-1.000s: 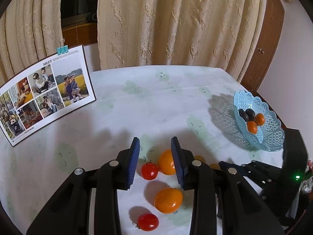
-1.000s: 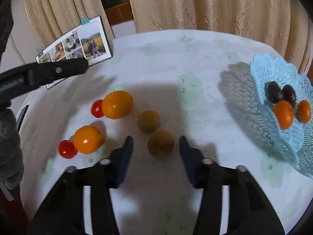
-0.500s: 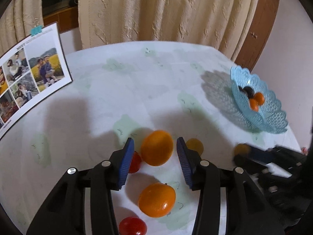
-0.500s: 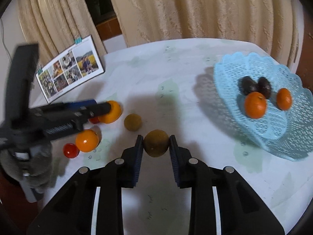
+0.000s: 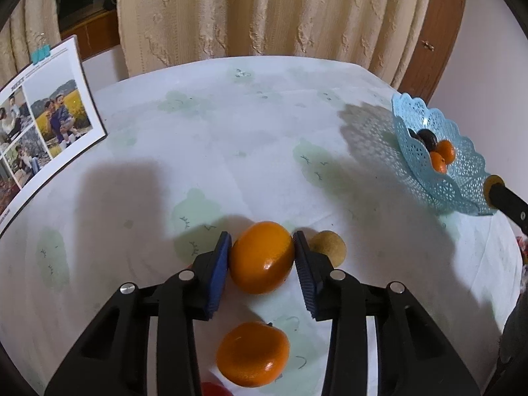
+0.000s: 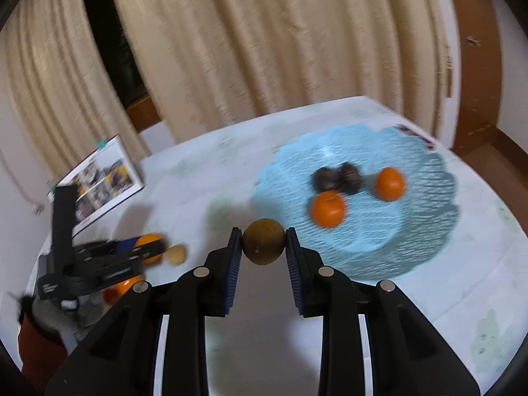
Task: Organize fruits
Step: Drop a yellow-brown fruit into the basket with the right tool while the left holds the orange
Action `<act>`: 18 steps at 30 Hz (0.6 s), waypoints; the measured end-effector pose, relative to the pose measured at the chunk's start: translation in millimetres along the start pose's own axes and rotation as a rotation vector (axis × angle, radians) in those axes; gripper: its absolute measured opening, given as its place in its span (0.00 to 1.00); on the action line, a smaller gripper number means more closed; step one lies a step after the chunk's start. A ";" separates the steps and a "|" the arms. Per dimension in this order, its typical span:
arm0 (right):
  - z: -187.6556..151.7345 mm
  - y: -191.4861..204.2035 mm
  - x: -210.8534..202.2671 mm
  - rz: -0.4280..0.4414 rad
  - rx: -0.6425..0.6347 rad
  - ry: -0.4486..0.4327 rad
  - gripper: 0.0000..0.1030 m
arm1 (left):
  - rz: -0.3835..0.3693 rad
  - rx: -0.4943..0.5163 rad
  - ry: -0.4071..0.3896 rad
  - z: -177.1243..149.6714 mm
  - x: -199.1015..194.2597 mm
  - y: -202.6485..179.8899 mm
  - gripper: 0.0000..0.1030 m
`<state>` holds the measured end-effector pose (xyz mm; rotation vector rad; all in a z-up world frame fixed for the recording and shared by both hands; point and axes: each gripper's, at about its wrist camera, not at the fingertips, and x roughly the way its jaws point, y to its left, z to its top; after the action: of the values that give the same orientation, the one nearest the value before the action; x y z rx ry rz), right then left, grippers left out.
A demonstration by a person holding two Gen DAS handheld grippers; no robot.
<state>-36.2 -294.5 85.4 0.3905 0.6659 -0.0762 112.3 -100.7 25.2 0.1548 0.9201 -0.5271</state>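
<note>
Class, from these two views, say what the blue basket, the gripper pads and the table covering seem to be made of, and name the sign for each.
Blue basket: probably moulded plastic, slightly glossy; its openwork lattice casts a patterned shadow.
Pads of the left gripper: likely matte blue rubber, ribbed, on black, seemingly plastic fingers.
Table covering: probably cloth or thin vinyl; printed pale green motifs, faint creases. Uncertain.

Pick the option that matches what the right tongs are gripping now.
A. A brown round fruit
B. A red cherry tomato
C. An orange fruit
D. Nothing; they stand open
A. In the right wrist view the right tongs are shut on a brown round fruit, both blue pads pressed against its sides, with the blue basket beyond it; the orange fruit sits in the left tongs instead.
</note>
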 end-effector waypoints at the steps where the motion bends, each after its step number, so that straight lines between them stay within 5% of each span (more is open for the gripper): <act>1: 1.8 -6.7 -1.2 -0.014 0.019 -0.007 0.27 | 0.002 -0.005 -0.004 0.7 -1.4 0.7 0.38; 11: 0.6 -63.7 -5.7 -0.130 0.130 -0.055 0.27 | 0.000 -0.020 -0.060 8.1 -30.0 -9.9 0.38; 15: -1.0 -74.7 -12.3 -0.160 0.162 -0.097 0.51 | -0.004 -0.012 -0.077 9.8 -39.2 -21.0 0.38; 18: -2.5 -80.3 -18.8 -0.199 0.165 -0.136 0.51 | -0.014 -0.009 -0.090 11.8 -45.6 -30.5 0.38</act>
<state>-67.9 -368.8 68.8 0.4722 0.5636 -0.3454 83.2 -114.4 71.2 0.1152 0.8364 -0.5387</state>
